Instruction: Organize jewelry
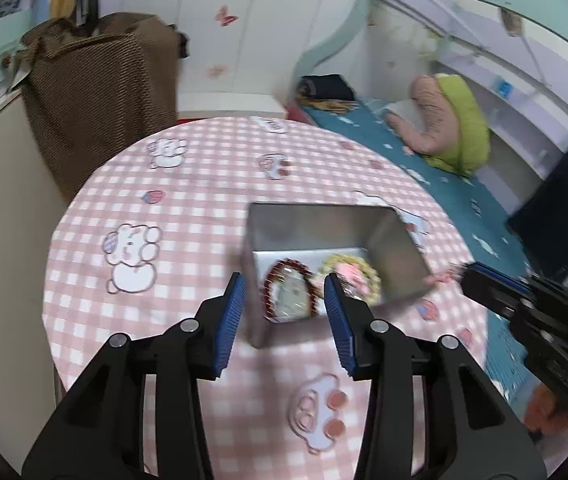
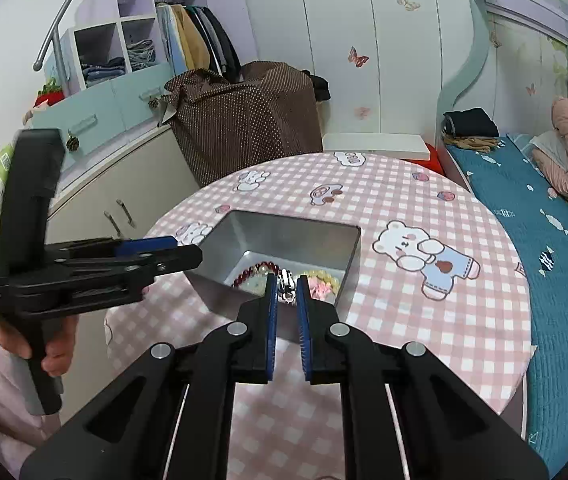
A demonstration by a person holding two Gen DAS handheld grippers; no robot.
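Holding a small silvery trinket [image 2: 286, 289] pinched between its blue pads, the right gripper [image 2: 286, 286] hangs over the near edge of the open metal tin [image 2: 268, 236], which sits near the middle of the round pink-checked table [image 2: 423, 320]. Inside the tin lie a dark red bead bracelet [image 1: 284, 272] at about nine o'clock and a pale yellow bead bracelet [image 1: 357, 268] at three o'clock.

The left gripper [image 1: 284, 300], its fingers spread wide and empty, hovers at the tin's six o'clock side, seemingly not touching it.

My guess at the risk: the trinket is held by little more than its edge, so a release too near the front wall could send it onto the table, and a bump from either tool could slide the light tin.

Only the right wrist view shows the pinched piece; the left wrist view, though blurred, gives the clearer look at both bracelets.
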